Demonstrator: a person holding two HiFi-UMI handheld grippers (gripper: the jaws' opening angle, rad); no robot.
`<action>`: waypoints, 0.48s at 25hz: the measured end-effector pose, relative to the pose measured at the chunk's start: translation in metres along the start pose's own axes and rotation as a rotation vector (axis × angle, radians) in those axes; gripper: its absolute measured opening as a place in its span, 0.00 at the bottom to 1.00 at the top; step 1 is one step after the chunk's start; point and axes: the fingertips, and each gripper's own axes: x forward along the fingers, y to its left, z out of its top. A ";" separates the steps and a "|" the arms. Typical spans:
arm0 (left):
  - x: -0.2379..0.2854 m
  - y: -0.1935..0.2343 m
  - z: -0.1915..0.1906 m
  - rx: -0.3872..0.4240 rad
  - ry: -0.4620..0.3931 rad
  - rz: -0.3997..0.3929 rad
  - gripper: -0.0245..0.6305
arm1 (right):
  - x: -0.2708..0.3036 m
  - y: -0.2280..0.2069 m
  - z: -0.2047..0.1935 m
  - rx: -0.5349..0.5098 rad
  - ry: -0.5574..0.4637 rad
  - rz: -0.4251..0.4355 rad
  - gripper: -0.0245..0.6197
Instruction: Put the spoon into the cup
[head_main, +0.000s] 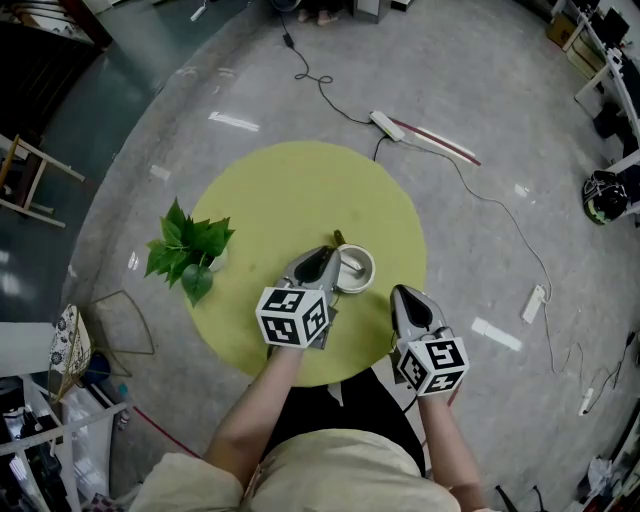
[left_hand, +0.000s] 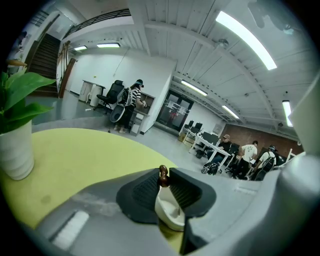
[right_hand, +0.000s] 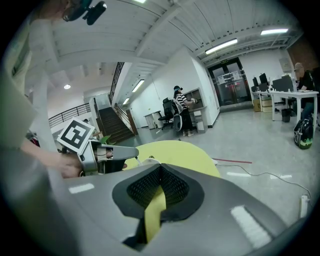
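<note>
A round yellow-green table (head_main: 290, 190) stands on a grey floor; the cup (head_main: 358, 268), white and wide-mouthed, sits near the table's middle, a little to the right and towards the near side; the left gripper (head_main: 328, 252) reaches over the cup's left rim from the near side, pointing away and slightly downward. In the left gripper view the spoon (left_hand: 163, 175) stands between its jaws; the brown knobbed end of the handle is caught between the very tips of the dark ribbed pads, which stand narrowly apart and touch it on both sides; the thin shaft runs down from there into the cup, whose white bowl shows directly below the gap. The right gripper (head_main: 402, 293) hangs over the near right edge of the table, just right of the cup and apart from it; its jaws meet at the tips with nothing between them, and only a sliver of tabletop shows through the slit behind. A leafy plant (head_main: 190, 250) in a white pot stands at the table's left edge, well apart from the cup; a power strip (head_main: 388, 125) and its cable lie on the floor beyond the far side.
</note>
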 end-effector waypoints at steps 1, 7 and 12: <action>0.000 0.002 -0.001 0.001 0.003 0.003 0.14 | 0.000 0.000 -0.001 0.000 0.003 0.000 0.04; 0.001 0.010 -0.005 0.016 0.025 0.016 0.15 | 0.001 0.002 -0.003 -0.003 0.009 0.001 0.04; 0.002 0.019 -0.008 0.013 0.038 0.027 0.17 | 0.003 0.003 -0.004 -0.004 0.012 0.000 0.04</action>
